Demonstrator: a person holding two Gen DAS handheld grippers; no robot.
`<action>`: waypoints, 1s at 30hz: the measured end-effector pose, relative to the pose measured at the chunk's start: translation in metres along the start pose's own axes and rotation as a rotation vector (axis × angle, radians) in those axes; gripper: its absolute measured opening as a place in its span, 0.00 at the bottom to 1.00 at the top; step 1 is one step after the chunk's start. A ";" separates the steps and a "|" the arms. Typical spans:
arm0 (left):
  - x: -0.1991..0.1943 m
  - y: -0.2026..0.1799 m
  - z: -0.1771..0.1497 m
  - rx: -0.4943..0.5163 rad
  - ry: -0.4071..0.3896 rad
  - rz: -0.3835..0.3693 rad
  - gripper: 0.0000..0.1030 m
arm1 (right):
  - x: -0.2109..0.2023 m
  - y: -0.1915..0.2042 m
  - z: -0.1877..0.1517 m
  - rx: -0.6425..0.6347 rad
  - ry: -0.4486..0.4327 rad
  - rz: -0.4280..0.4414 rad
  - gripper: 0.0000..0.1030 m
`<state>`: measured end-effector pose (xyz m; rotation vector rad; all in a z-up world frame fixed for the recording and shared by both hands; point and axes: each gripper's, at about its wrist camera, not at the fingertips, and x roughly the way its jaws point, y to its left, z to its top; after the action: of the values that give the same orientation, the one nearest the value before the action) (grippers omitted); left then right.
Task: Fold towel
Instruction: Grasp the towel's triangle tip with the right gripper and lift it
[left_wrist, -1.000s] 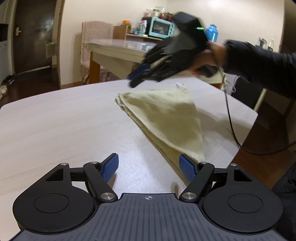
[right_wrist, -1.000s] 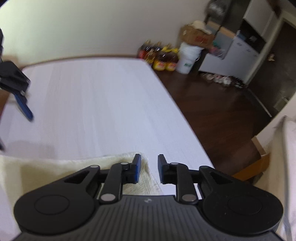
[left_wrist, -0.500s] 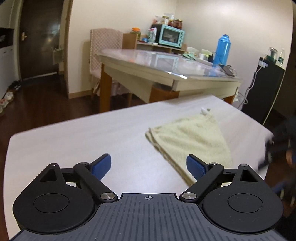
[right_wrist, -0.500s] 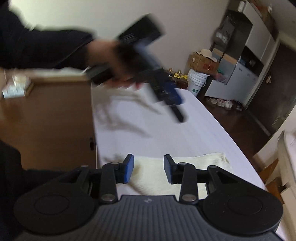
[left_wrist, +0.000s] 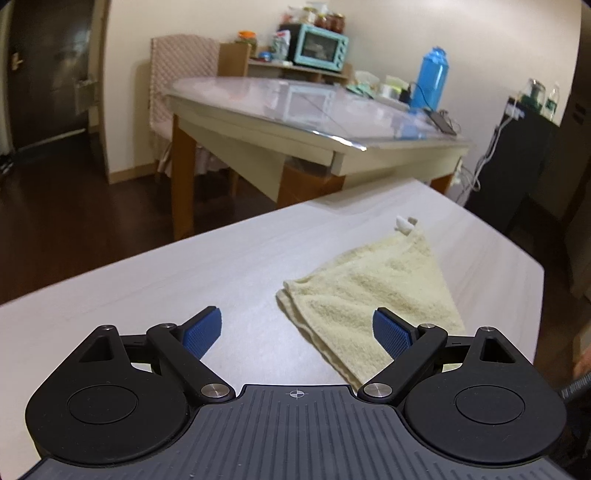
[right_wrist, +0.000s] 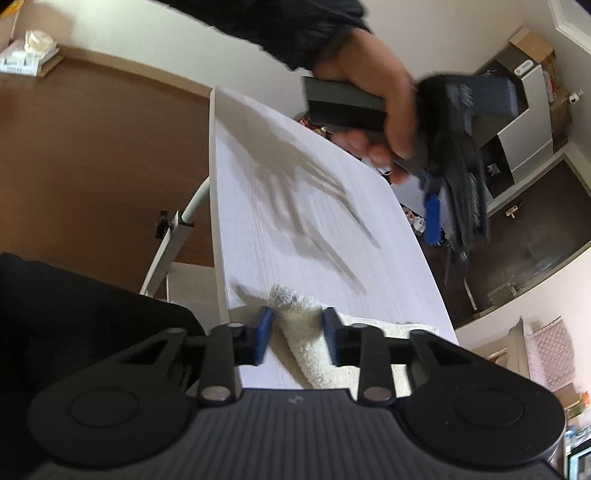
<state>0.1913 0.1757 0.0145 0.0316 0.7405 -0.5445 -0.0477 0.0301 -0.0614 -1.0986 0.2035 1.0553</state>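
A pale yellow towel (left_wrist: 373, 291) lies folded into a triangle on the white table (left_wrist: 184, 280), a white tag at its far tip. My left gripper (left_wrist: 297, 330) is open and empty, held above the table just left of the towel's near edge. In the right wrist view my right gripper (right_wrist: 297, 328) is open, its blue pads on either side of the towel's corner (right_wrist: 301, 332) near the table's edge, not closed on it. The left gripper (right_wrist: 454, 184) shows there too, held in a hand above the table.
A second table (left_wrist: 295, 110) with a glass top stands behind, with a blue bottle (left_wrist: 430, 79) and a teal oven (left_wrist: 319, 48). A chair (left_wrist: 181, 92) is beyond it. A black cabinet (left_wrist: 517, 162) stands at right. The table's edge (right_wrist: 218, 221) drops to brown floor.
My left gripper has pulled back and risen away from the towel. My right gripper has swung round and come down over the towel's corner at the table's edge.
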 end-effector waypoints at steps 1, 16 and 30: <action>0.009 0.001 0.004 0.007 0.015 0.001 0.90 | 0.001 0.006 0.000 0.000 -0.006 0.006 0.08; 0.030 -0.020 -0.020 0.234 0.162 0.047 0.90 | -0.084 -0.012 0.003 0.276 -0.173 0.272 0.07; -0.004 -0.032 -0.052 0.274 0.240 0.076 0.91 | -0.126 -0.062 -0.036 0.562 -0.385 0.427 0.06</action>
<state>0.1402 0.1608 -0.0168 0.3835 0.8899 -0.5722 -0.0534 -0.0773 0.0362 -0.3366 0.4074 1.4538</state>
